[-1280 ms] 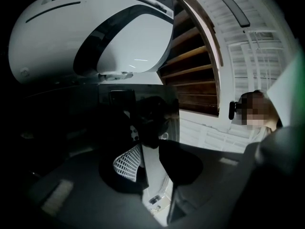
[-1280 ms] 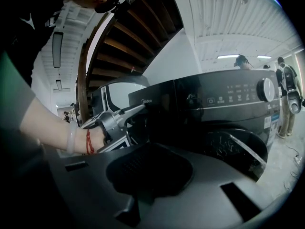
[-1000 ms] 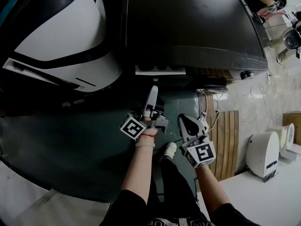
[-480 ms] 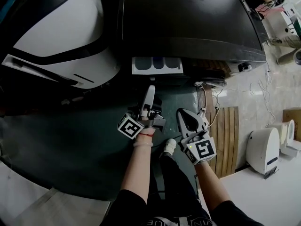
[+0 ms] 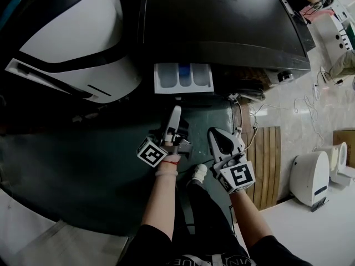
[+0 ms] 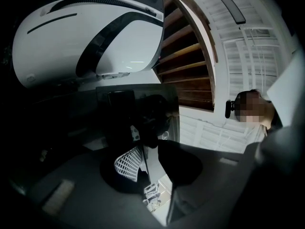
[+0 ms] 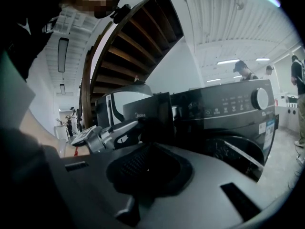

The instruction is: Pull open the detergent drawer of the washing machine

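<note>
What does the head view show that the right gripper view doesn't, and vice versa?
Head view only: the open white tray of the detergent drawer with its compartments, from above; a slatted wooden panel on the floor.
Right gripper view only: the dark grey washing machine's front: round pale dial, round door.
Both: the machine, the pulled-out drawer, and the left gripper at its front; its jaws have just been closing a little, pads apart, nothing plainly between them.

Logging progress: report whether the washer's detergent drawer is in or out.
Out: the detergent drawer juts past the washing machine front, compartments exposed.
</note>
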